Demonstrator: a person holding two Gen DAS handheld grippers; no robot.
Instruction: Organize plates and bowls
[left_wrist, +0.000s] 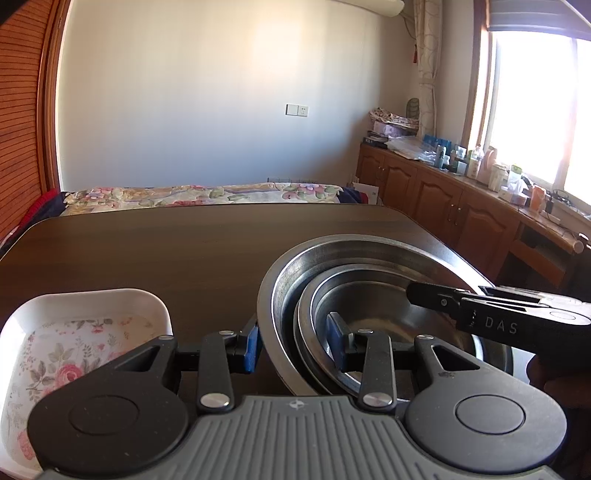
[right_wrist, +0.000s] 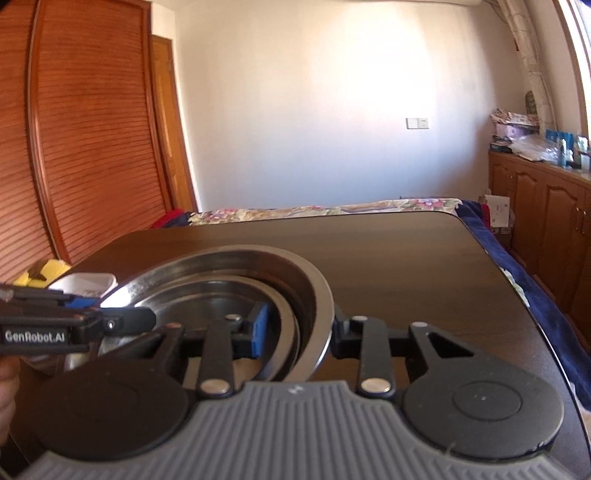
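Counted items on a dark table (left_wrist: 147, 251)

There were three nested steel bowls (left_wrist: 369, 266), one white floral dish (left_wrist: 74, 332), and two handheld grippers: the left gripper (left_wrist: 295, 345) and right gripper (right_wrist: 299, 332).

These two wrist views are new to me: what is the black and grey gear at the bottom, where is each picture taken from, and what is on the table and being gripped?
There is no robot arm. A person holds a hand tool with two jaws in each hand, and a wide-angle camera on each tool looks forward along its jaws. One picture comes from the left gripper, the other from the right gripper; each also shows the other tool coming in from the side. On the dark table sits a nested stack of metal bowls, with a white flowered dish to its left. Each gripper's jaws straddle the stack's rim on opposite sides, one blue pad inside and one outside, apparently clamped on it.
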